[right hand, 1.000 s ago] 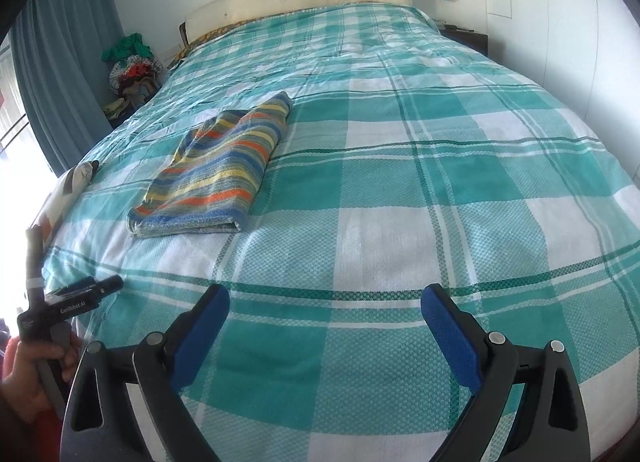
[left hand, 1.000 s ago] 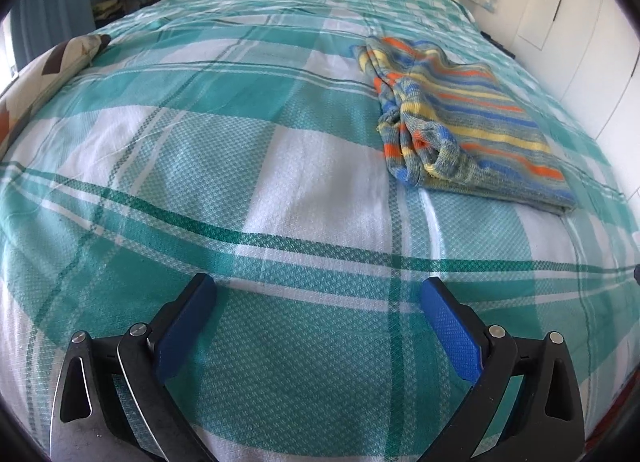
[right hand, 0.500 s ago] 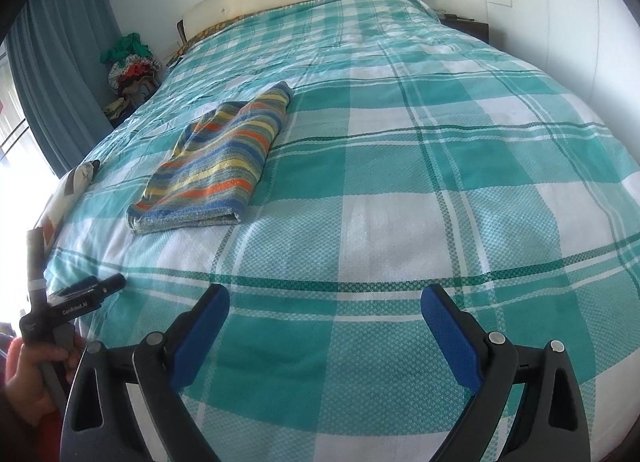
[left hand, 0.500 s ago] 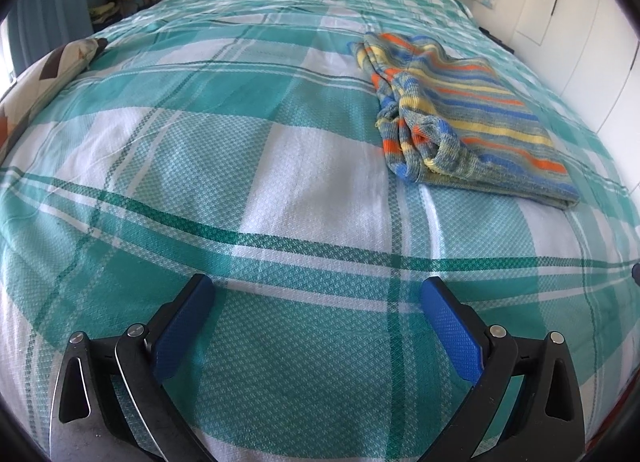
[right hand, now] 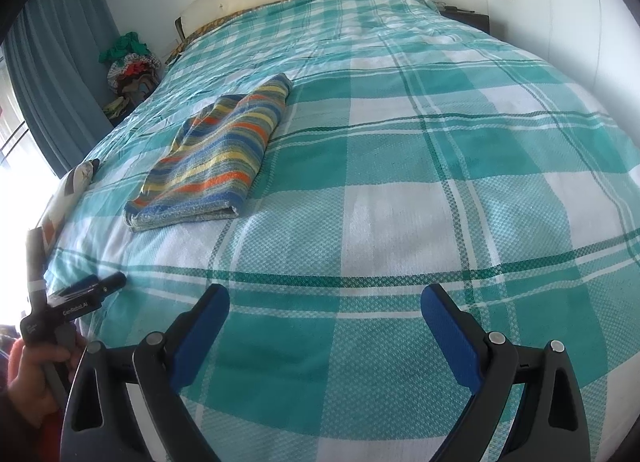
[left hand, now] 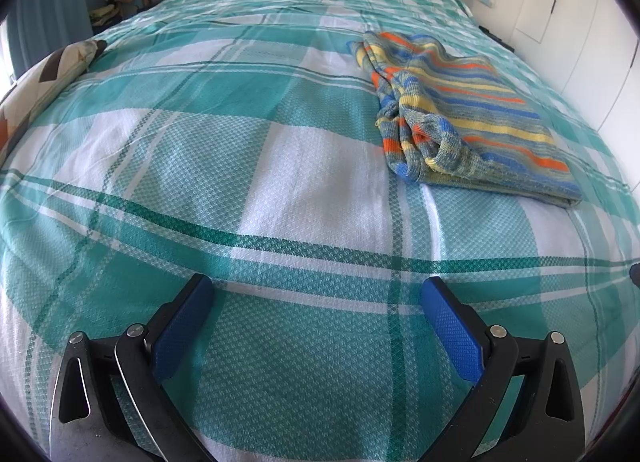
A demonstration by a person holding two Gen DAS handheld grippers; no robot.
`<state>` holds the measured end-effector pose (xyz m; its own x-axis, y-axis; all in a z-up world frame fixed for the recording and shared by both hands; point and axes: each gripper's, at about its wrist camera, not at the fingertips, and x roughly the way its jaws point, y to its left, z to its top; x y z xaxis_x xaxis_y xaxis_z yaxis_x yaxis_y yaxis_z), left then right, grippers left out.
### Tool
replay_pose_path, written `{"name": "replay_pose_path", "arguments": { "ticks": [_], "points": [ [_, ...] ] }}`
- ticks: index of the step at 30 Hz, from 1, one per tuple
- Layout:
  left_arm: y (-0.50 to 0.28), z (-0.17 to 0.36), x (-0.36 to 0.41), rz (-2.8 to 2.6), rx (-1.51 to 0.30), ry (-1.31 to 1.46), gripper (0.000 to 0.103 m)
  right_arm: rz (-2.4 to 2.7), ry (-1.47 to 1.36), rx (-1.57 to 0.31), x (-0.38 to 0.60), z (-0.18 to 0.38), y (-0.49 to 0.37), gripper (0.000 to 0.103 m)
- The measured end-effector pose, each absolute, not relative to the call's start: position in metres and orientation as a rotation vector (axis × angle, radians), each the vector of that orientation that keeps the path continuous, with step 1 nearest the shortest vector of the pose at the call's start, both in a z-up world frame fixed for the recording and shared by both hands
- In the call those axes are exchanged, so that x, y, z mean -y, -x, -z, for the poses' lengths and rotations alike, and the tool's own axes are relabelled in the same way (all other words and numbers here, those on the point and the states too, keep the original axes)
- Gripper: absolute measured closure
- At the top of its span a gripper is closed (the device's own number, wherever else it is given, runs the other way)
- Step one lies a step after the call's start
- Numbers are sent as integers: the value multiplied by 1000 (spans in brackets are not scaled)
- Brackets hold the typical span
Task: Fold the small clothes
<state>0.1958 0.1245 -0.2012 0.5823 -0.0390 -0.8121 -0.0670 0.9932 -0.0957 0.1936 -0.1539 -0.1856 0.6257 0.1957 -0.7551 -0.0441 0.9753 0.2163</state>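
The left claw [left hand: 316, 294] hangs low over the bed [left hand: 280, 166], its blue pads [left hand: 452, 330] spread wide with nothing between them. The folded striped sweater [left hand: 460, 114] lies flat on the checked cover ahead of it and off to its right, well apart from the fingers. From here the bunched, rolled edge of the sweater faces the claw (the sleeve ends seem tucked there, though that is hard to tell).

The right claw [right hand: 324, 302] is spread just as wide and holds nothing. For it, the sweater [right hand: 216, 158] sits ahead and to the left, showing a neat folded edge nearest the claw. Only this view takes in the person's hand [right hand: 32, 374] gripping the handle of the other tool at the lower left. A patterned pillow [left hand: 44, 78] lies far left of the left claw.
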Motion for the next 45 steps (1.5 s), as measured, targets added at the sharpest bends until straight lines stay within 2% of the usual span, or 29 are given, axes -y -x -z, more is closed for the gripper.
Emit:
{"name": "replay_pose_path", "arguments": {
  "ticks": [18,20,24,27,31,33,36,38,39,40,41,43,45],
  "points": [
    [-199,196,-128,15,-986,138,1,-139,-188,-887,154,190,-197,7],
    [-199,187,-136,33,-995,171,2,-138,-189,-885,157,189,-198,7],
    [-206,151,-165,107,-886,378,2,-167,-267,-862,170,176,-211,7],
    [-240,139,-162,227,-895,466,2,-221,-337,-826,175,160,-244,7],
    [-308,148,-125,368,-1002,398,2,-406,-434,-836,158,153,-315,7],
    [-336,162,-114,326,-1046,337,2,-477,-479,-887,145,163,-353,8],
    [-370,188,-109,287,-1132,324,2,-525,-517,-1009,123,193,-404,14],
    [-377,189,-104,263,-1114,308,3,-528,-541,-1082,110,214,-424,20],
    [-379,188,-99,262,-1107,301,13,-542,-558,-1098,102,224,-431,33],
    [-382,188,-93,280,-1108,286,63,-552,-553,-1100,94,228,-432,61],
    [-385,189,-87,303,-1128,268,84,-526,-509,-1109,86,230,-433,69],
    [-389,183,-80,279,-1143,254,87,-473,-416,-1078,73,220,-428,77],
    [-387,162,-76,279,-1097,226,88,-452,-338,-1017,64,200,-417,79]
  ]
}}
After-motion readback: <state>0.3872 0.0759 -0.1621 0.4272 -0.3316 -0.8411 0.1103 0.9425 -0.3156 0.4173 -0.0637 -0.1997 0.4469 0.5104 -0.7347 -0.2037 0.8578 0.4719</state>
